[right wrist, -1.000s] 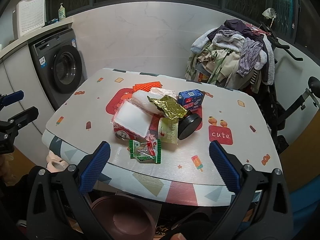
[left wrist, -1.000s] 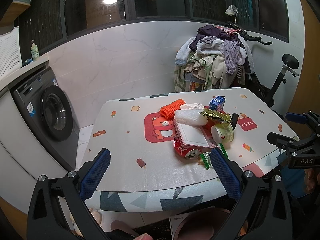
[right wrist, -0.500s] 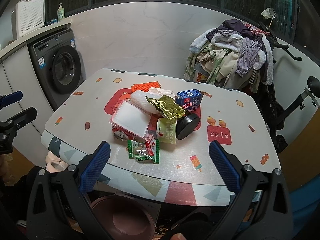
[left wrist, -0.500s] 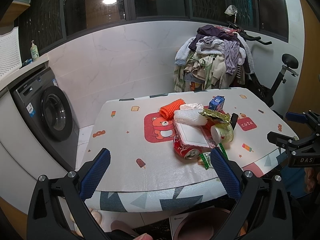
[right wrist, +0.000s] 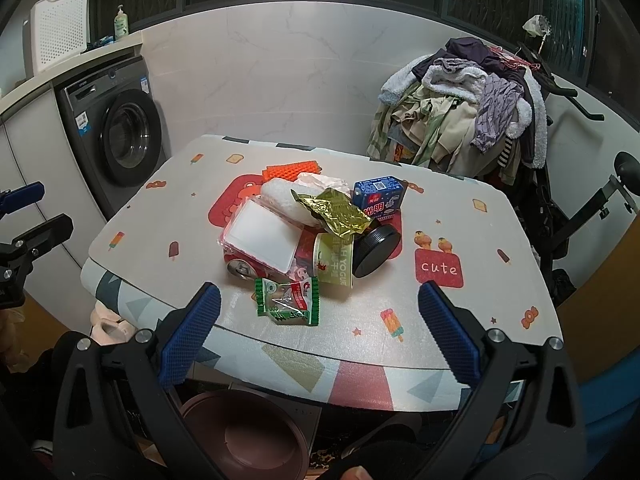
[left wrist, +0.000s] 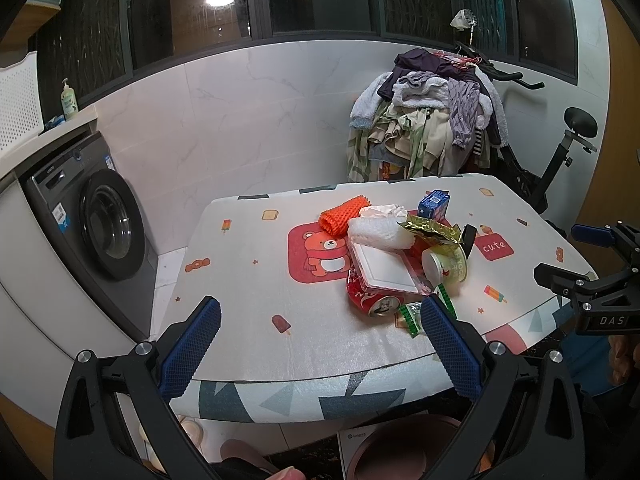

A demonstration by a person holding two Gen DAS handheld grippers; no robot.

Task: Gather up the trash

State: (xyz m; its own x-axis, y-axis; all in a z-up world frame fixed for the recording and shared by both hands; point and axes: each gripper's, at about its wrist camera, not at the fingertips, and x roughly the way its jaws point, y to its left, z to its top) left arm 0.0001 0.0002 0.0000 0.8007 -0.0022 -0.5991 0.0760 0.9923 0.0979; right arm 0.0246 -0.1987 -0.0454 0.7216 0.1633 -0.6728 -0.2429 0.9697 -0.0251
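Left claw (left wrist: 318, 350) spread wide, holding nothing, hovering just off the near edge of the table (left wrist: 248, 280). Right claw (right wrist: 318, 336) same deal, wide apart and empty, also parked at the near edge, further along toward the right corner.

Plenty of bare tabletop on the left half and along the right side, nothing in the way there. Pinkish bin (right wrist: 244, 436) down on the floor under the near edge.

Trash all bunched mid-table, a bit toward the near edge. Green snack wrapper (right wrist: 288, 300) closest, lying flat just short of the edge. Right behind it a red can (left wrist: 374, 300) on its side, long axis running near-to-far, top pointing at the near edge, with a white-lidded tray (right wrist: 262, 236) stacked on it. Yogurt cup (right wrist: 332, 260) tipped over too, black lid (right wrist: 376, 250) leaning against it. Gold foil wrapper (right wrist: 332, 212), blue carton (right wrist: 378, 198) and orange mesh (right wrist: 292, 170) further back.
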